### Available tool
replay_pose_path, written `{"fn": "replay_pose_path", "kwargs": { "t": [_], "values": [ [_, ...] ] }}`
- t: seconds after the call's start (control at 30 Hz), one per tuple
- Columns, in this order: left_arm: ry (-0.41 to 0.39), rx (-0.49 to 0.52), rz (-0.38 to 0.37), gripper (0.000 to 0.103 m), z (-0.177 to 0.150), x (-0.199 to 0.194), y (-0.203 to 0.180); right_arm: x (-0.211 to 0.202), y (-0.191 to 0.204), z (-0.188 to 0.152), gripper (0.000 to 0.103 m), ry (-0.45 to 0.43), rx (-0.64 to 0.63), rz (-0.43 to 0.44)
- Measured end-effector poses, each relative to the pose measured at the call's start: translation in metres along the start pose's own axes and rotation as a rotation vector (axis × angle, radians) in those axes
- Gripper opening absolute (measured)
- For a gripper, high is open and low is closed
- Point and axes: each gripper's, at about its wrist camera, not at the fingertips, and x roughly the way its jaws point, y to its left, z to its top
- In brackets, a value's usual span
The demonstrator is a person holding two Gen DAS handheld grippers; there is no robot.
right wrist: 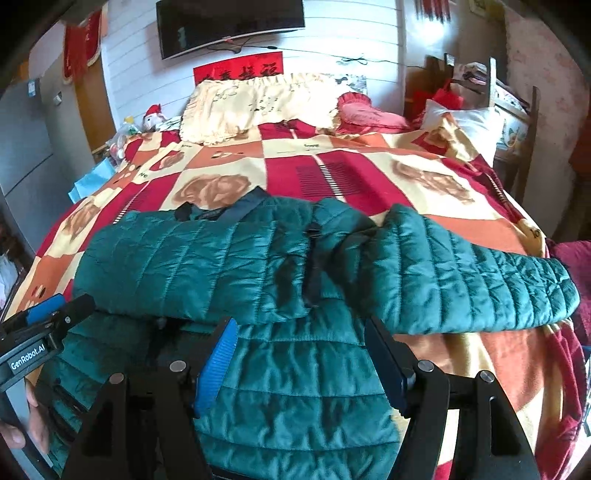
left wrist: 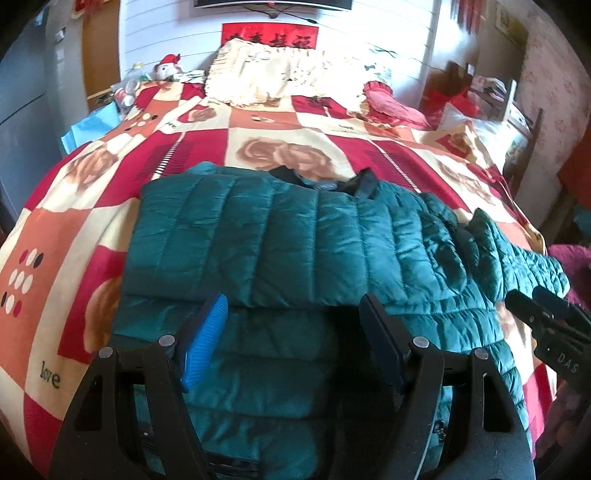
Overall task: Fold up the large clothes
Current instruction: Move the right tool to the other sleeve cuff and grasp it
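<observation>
The green padded jacket (left wrist: 295, 251) lies across the near half of the bed (left wrist: 92, 206), one sleeve already folded over the body, the other sleeve (right wrist: 472, 273) stretched out to the right. I'd say the fold is midway. Both the left gripper (left wrist: 291, 332) and right gripper (right wrist: 299, 354) hover over the near hem, wide open, holding nothing. Next, probably, that right sleeve wants folding in. Pillows (right wrist: 255, 99) sit far off, beneath a wall television (right wrist: 229, 26).
</observation>
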Motion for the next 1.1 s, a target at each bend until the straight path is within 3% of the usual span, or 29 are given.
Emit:
{"fn": "replay_pose_path", "kwargs": {
  "t": [0.53, 0.83, 1.1],
  "values": [
    [0.034, 0.052, -0.045, 0.074, -0.005, 0.015, -0.049, 0.007, -0.097, -0.002, 0.071, 0.024, 0.116, -0.098],
    [0.074, 0.030, -0.044, 0.074, -0.011, 0.032, -0.040, 0.025, -0.220, 0.002, 0.071, 0.041, 0.338, -0.233],
    [0.096, -0.003, -0.040, 0.074, -0.015, 0.045, -0.026, 0.025, -0.316, -0.009, 0.071, 0.017, 0.574, -0.285]
  ]
}}
